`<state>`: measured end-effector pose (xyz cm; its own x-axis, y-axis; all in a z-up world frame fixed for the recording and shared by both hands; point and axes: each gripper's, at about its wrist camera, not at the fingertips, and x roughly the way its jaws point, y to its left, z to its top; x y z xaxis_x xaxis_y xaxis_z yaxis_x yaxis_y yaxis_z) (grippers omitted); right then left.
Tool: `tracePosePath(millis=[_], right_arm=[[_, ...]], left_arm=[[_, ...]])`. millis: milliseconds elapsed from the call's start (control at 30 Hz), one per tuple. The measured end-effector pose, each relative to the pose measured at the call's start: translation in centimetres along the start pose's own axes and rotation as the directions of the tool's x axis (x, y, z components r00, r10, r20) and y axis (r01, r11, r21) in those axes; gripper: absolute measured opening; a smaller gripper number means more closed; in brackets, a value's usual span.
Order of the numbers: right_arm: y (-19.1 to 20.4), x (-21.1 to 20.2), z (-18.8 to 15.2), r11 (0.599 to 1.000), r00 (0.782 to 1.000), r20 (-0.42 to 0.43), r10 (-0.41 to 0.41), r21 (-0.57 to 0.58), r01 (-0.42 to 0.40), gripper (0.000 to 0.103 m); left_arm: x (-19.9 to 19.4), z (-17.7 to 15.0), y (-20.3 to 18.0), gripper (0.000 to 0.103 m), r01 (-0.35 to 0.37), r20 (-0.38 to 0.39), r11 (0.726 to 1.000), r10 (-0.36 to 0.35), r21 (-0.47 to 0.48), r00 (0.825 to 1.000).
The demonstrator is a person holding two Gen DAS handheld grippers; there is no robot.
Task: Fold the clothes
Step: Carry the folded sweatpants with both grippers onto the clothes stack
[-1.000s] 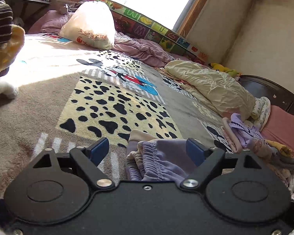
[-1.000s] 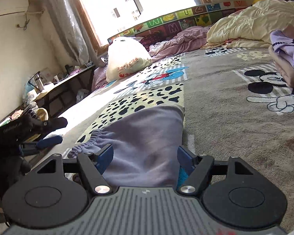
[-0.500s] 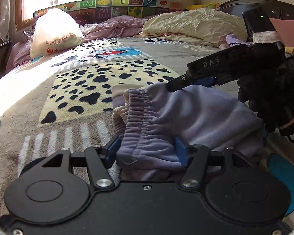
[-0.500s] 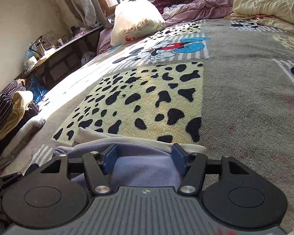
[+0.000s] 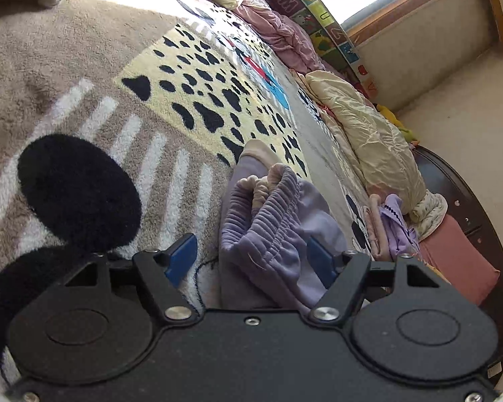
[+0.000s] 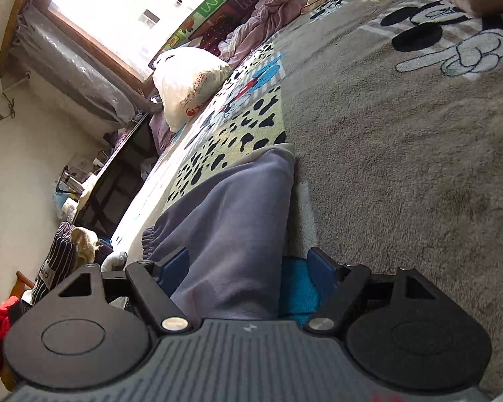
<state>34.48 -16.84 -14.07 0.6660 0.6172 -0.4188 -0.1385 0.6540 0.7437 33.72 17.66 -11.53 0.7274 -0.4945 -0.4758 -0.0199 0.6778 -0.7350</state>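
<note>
Up close in the left wrist view, the left tool (image 5: 251, 261) has its blue pads spread apart, and the lavender sweatpants (image 5: 275, 234) lie bunched between them, their elastic waistband nearest the lens, the right pad partly behind the cloth. The pants rest on a plush bed blanket (image 5: 67, 67) printed with a cartoon mouse, black ears and a yellow panel with black spots. Farther off lie a cream quilt (image 5: 369, 140), a crumpled mauve sheet (image 5: 278, 33) and a small pile of lilac and pink clothes (image 5: 389, 224) by a dark wooden headboard (image 5: 452, 194). An alphabet play mat (image 5: 318, 16) stands on edge beneath the window.

Next, in the right wrist view, the right tool (image 6: 248, 268) also stands parted, with a purple-grey leg of the same sweatpants (image 6: 238, 221) running away between its pads, touching the left pad and clear of the right one. The blanket (image 6: 402, 150) spreads grey-brown to the right. A white printed bag (image 6: 187, 80) sits far left near the sunlit window (image 6: 117, 10); a dark worktop (image 6: 117, 167) with small clutter lines the wall, and striped clothing (image 6: 57, 248) is heaped at the near left.
</note>
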Motion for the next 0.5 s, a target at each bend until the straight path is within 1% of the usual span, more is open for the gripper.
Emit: tracePosePath(millis=[33,67,133,233,267,300,333,367,433,500], right_arm=[[0.0,-0.2,-0.7,1.0,1.0,0.022,0.012,0.022,-0.012,0.075],[-0.1,-0.3,-1.3,0.999,0.999,0.042,0.021,0.04,-0.022,0.072],[0.2,0.1,-2.0,0.998,0.998,0.065,0.02,0.054,-0.024,0.068],[0.7,0.8,-2.7,0.999,0.996,0.084,0.002,0.053,-0.006,0.061],[0.7,1.1,-2.7,0.999,0.996,0.088,-0.008,0.052,0.004,0.056],[0.6,1.3,-2.6,0.998,0.996,0.091,-0.013,0.061,0.008,0.053],[0.5,1.5,-2.5,0.997,0.995,0.093,-0.017,0.072,0.01,0.042],[0.2,1.7,-2.4,0.996,0.996,0.092,-0.016,0.09,0.007,0.034],[-0.2,2.0,-2.1,0.993,0.996,0.09,-0.012,0.119,0.002,0.032],[0.6,2.2,-1.7,0.995,0.996,0.089,0.003,0.102,-0.013,0.027]], left_arm=[[0.2,-0.1,-0.1,0.073,0.0,0.003,1.0,0.0,-0.003,1.0],[0.4,-0.2,-0.2,0.073,0.001,0.006,1.0,-0.001,0.0,1.0],[1.0,-0.1,-0.4,0.073,0.019,0.002,1.0,-0.019,0.011,1.0],[2.1,0.1,-0.7,0.072,0.044,-0.015,0.999,-0.044,0.01,0.999],[2.4,0.1,-0.8,0.07,0.052,-0.021,0.999,-0.052,0.01,0.998],[2.7,0.0,-0.9,0.06,0.05,-0.023,0.999,-0.049,0.01,0.999],[3.0,0.0,-0.8,0.05,0.046,-0.026,0.999,-0.046,-0.002,0.999],[3.2,0.0,-0.5,0.033,0.05,-0.033,0.998,-0.05,-0.026,0.998],[3.1,0.0,0.0,0.03,0.061,-0.027,0.996,-0.063,-0.07,0.998],[2.4,0.2,0.0,0.026,0.073,-0.006,0.993,-0.074,-0.097,0.997]])
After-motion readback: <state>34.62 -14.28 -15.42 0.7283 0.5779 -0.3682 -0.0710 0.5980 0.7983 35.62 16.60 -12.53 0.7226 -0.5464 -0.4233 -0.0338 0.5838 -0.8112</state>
